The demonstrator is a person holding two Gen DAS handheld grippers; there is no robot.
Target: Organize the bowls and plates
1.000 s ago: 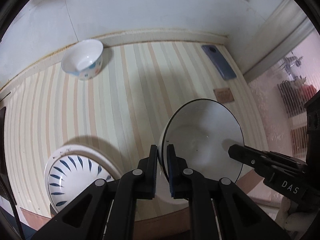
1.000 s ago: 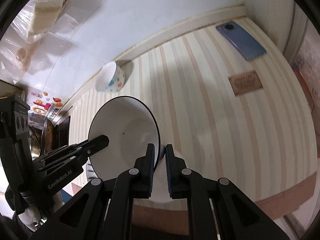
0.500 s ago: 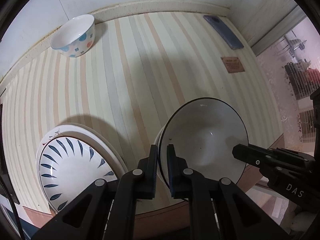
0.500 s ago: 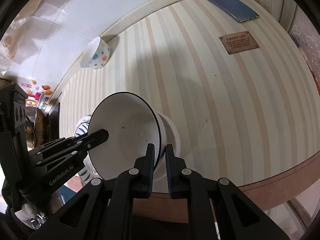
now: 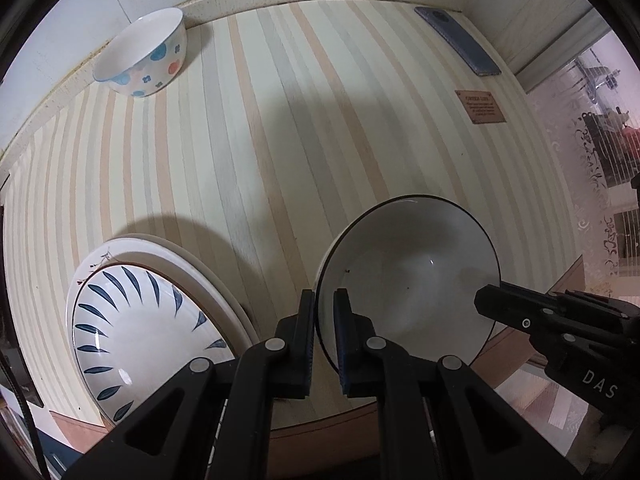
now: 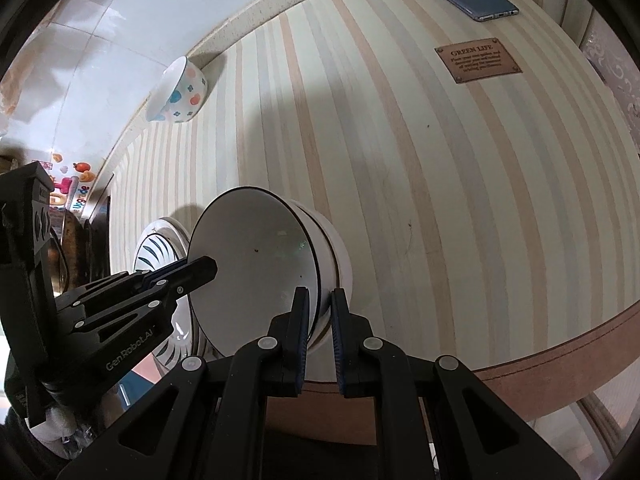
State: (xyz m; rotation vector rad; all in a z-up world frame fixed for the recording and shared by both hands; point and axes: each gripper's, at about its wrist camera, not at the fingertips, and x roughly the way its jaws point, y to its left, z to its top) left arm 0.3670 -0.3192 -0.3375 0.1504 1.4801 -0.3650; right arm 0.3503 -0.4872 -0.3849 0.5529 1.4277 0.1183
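Observation:
A white bowl with a dark rim (image 5: 412,272) hangs tilted above the striped table, near its front edge. My left gripper (image 5: 323,300) is shut on the bowl's near-left rim. My right gripper (image 6: 320,300) is shut on its opposite rim, and the bowl (image 6: 256,268) shows there too. A white plate with blue leaf strokes (image 5: 136,328) lies on a larger white plate at the front left. A small spotted bowl (image 5: 144,54) stands at the back left by the wall.
A blue phone (image 5: 456,40) lies at the back right corner. A brown label (image 5: 480,106) is fixed to the tablecloth. The table's front edge (image 6: 560,352) runs close below the held bowl. A wall borders the back.
Both grippers have carried the bowl higher and back toward the front edge; the table looks farther below. The stacked plates show more fully at the left. The grips are unchanged.

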